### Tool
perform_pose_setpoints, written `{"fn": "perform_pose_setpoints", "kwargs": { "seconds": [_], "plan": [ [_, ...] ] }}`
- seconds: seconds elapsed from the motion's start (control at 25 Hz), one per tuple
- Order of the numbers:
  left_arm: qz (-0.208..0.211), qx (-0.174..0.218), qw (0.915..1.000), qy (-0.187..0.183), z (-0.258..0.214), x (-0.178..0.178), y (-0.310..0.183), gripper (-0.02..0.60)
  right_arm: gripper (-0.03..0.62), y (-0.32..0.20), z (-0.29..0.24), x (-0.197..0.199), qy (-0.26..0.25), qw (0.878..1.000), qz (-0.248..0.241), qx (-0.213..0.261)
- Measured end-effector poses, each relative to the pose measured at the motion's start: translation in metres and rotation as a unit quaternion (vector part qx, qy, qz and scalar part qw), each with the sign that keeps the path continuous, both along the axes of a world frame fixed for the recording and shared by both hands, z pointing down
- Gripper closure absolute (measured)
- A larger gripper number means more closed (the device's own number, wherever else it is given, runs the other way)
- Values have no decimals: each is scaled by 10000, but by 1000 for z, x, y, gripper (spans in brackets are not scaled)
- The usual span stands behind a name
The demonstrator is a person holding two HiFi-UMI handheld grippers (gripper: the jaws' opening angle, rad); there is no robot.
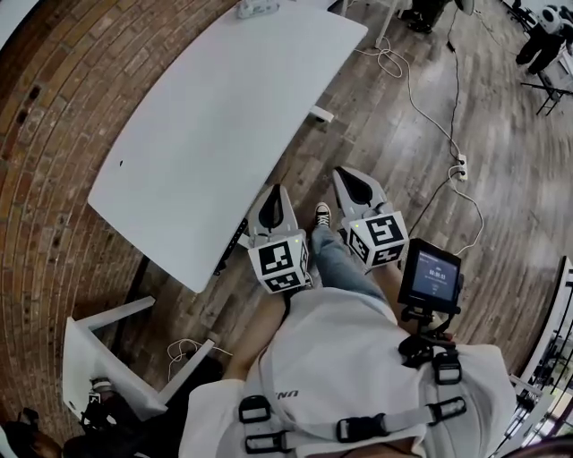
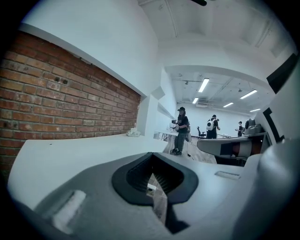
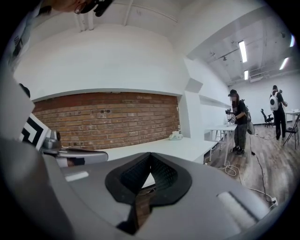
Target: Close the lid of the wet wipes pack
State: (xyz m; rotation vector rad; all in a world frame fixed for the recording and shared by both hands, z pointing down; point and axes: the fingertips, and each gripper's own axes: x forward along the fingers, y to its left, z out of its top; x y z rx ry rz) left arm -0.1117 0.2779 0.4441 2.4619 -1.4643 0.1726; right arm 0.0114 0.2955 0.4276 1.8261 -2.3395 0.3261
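The wet wipes pack [image 1: 257, 8] lies at the far end of the long white table [image 1: 215, 125]; it is small and pale, and I cannot tell how its lid stands. It also shows far off as a wipes pack [image 2: 133, 132] in the left gripper view and a wipes pack [image 3: 176, 136] in the right gripper view. My left gripper [image 1: 275, 195] hangs beside the table's near corner, close to my body, jaws together and empty. My right gripper [image 1: 346, 177] is held over the wooden floor to its right, also shut on nothing. Both grippers [image 2: 154, 177] [image 3: 149, 176] point along the table.
A brick wall [image 1: 54, 134] runs along the table's left side. Cables and a power strip [image 1: 461, 167] lie on the wooden floor at the right. A low white stand [image 1: 107, 358] sits at the lower left. People [image 2: 181, 129] stand far behind the table.
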Motion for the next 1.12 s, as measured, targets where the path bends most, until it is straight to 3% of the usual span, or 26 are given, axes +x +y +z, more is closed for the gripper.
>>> {"fn": "perform_pose_setpoints", "kwargs": {
  "seconds": [0.64,1.12],
  "plan": [
    [-689,58,9976,-23,-15,93,-217,581,588,-233,-18,96,113,9966,-802,140],
    [-730,122,9972,-135,-13,112,-327,581,588,-340,-7,99,-34,9954,-952,112]
  ]
}}
